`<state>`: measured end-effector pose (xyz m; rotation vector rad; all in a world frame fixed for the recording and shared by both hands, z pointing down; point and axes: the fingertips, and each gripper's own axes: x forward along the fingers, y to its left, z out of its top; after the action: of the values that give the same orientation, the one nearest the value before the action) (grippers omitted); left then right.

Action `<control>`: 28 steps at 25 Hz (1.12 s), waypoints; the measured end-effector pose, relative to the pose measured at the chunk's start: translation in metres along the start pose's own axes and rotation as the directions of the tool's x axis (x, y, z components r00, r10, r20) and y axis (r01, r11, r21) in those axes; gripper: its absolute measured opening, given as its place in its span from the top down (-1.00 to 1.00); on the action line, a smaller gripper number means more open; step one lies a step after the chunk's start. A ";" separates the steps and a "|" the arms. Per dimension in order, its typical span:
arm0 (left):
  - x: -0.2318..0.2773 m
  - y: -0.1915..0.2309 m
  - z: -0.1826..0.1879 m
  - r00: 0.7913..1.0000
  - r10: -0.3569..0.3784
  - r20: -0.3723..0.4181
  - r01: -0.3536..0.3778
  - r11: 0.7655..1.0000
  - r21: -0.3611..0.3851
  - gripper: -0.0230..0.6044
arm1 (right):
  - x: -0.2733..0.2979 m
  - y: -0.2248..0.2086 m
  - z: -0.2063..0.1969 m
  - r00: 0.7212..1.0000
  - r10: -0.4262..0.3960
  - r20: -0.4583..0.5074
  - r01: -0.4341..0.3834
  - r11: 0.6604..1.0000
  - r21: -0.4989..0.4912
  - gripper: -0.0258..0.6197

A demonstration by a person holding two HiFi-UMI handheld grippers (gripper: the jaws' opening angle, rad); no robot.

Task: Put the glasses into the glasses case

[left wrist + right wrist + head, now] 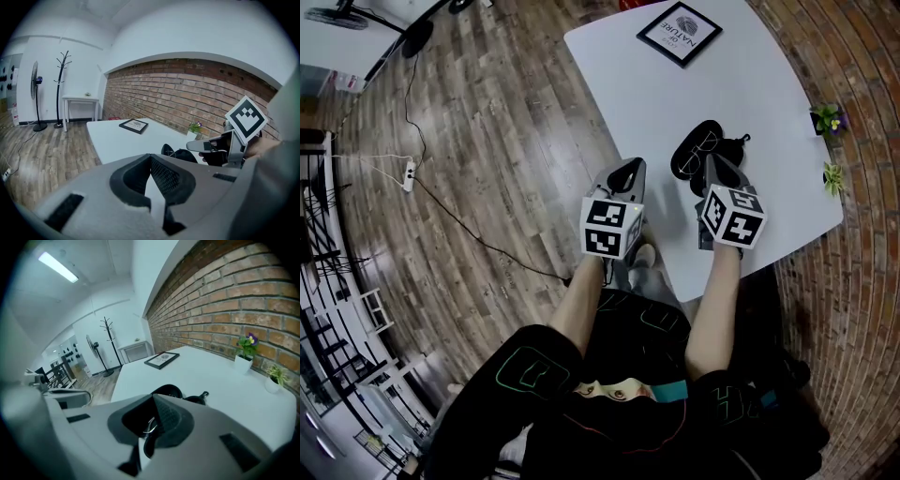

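On the white table (pixel 769 84) lies an open black glasses case (pixel 684 157), also seen past the jaws in the left gripper view (pixel 180 153) and the right gripper view (pixel 168 391). The glasses (pixel 705 141) show as thin pale rims over the case. My right gripper (pixel 712 163) hangs just in front of the case, shut, with a thin metal wire part of the glasses (pixel 150 425) pinched between its pads. My left gripper (pixel 630 169) hovers at the table's near-left edge, left of the case, shut with nothing in it (pixel 151 159).
A black-framed picture (pixel 679 31) lies at the table's far end. Two small potted plants (pixel 828 119) (pixel 833 176) stand at the right edge by the brick wall (pixel 243 291). Wood floor with cables (pixel 469 234), a fan and a coat rack (pixel 60 89) lie to the left.
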<state>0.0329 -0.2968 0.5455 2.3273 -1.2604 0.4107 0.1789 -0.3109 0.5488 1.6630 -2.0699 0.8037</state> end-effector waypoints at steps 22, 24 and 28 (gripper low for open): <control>-0.069 -0.070 0.132 0.921 -0.017 0.388 -0.004 0.999 0.054 0.93 | -0.150 -0.004 0.111 0.911 0.032 0.412 0.036 0.987 -0.155 0.91; -0.076 -0.072 0.145 0.908 -0.012 0.420 -0.013 0.998 0.057 0.93 | -0.162 -0.006 0.124 0.890 0.024 0.455 0.056 0.985 -0.161 0.91; -0.084 -0.079 0.168 0.886 -0.017 0.464 -0.026 0.996 0.086 0.93 | -0.180 -0.010 0.143 0.850 0.008 0.527 0.086 0.984 -0.154 0.91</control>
<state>0.0615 -0.2877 0.3436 2.5957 -1.4830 -0.1091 0.2414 -0.2660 0.3325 1.9768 -2.3571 0.1382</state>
